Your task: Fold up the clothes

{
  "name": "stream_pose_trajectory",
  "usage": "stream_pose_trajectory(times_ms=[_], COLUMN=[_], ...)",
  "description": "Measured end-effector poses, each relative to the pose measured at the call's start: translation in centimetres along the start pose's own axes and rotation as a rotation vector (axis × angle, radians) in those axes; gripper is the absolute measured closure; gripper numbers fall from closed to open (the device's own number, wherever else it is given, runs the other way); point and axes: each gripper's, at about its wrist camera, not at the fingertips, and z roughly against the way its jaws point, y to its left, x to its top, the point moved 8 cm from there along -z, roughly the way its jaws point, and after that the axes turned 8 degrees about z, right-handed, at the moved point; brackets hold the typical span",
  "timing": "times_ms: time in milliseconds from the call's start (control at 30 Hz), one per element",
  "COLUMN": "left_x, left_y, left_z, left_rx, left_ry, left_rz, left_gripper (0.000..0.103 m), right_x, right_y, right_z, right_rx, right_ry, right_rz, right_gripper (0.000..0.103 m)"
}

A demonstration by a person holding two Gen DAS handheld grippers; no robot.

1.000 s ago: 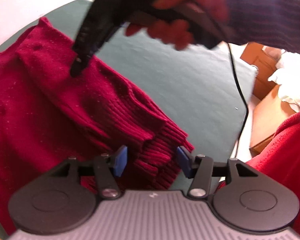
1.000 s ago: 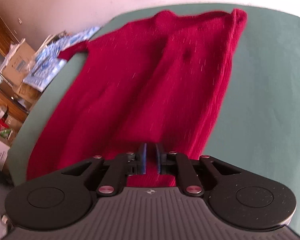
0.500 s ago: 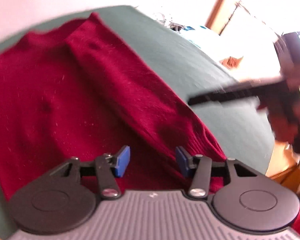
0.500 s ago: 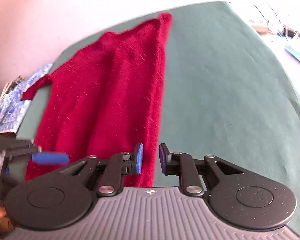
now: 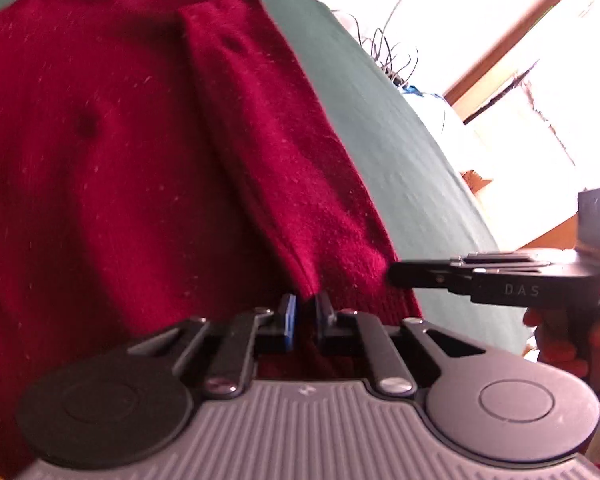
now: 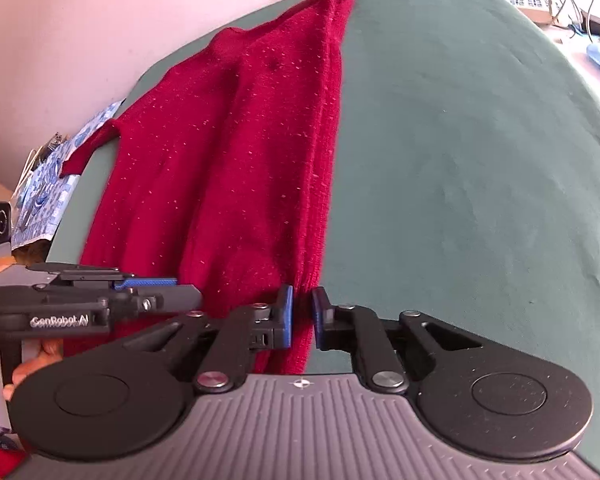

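Two grippers work the near end of one red sweater. From my left wrist, my left gripper is closing, its blue pads pinching a ridge of the knit where the folded-over sleeve meets the body, close to the near edge of the tabletop. The sweater spreads flat over the green cloth toward the far edge. My right gripper comes in from the right side, its tip touching the ribbed hem, my hand on its handle. Cables and bright window frames lie beyond the far right corner.

From my right wrist, my right gripper is closing on the sweater's folded right edge, with fabric between the pads at the near edge of the tabletop. The garment runs away toward the far left corner, one sleeve tip reaching the left edge. My left gripper lies over the hem on the left, clenched.
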Motion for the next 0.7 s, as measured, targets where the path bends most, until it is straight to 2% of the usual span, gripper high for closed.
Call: stream_pose_trajectory(times_ms=[100,167,200,233,267,400,433,467,500,567,600,700], left_x=[-0.3,0.3,0.8,1.2,1.7,3.5,4.1,4.6,4.9,5.2,5.1,4.4], left_y=[-0.1,-0.6,-0.8,-1.0,-1.0,-0.4,-0.1,0.2,0.4,0.7,0.9,1.6], left_z=[0.6,0.4,0.3,0.1,-0.3,-1.4,-1.7,-2.1,-2.2,-2.2,-2.0,-1.4], left_rx=[0.005,0.009,0.021,0.035,0.039,0.039,0.041,0.044,0.043,0.047,0.052,0.056], left_ry=[0.000,-0.003,-0.013,-0.025,-0.026,-0.046,-0.050,-0.052,-0.055,-0.063,-0.066,-0.078], left_rz=[0.009,-0.027,-0.039,-0.049,-0.039,0.032,0.051,0.071,0.086,0.103,0.105,0.111], left_gripper=[0.096,0.094,0.090,0.075,0.061,0.060,0.060,0.068,0.072,0.094,0.097,0.098], right_x=[-0.3,0.1,0.5,1.1,1.6,3.7,4.2,4.5,4.7,4.8,4.7,4.0], right_y=[-0.1,-0.1,-0.4,-0.6,-0.8,-1.2,-1.3,-1.3,-1.3,-1.4,-1.5,-2.0], right_z=[0.4,0.7,0.8,0.8,0.5,-1.0,-1.5,-2.1,-2.5,-2.9,-2.8,-2.3], right_rx=[0.003,-0.009,-0.017,-0.014,0.000,0.054,0.045,0.034,0.031,0.033,0.035,0.032], right_ry=[0.013,0.002,-0.018,-0.034,-0.038,-0.049,-0.050,-0.045,-0.037,-0.029,-0.031,-0.023], right_rz=[0.031,0.065,0.056,0.040,0.023,-0.027,-0.027,-0.025,-0.024,-0.028,-0.034,-0.042], right_gripper=[0.093,0.081,0.070,0.065,0.065,0.066,0.068,0.070,0.080,0.087,0.091,0.093])
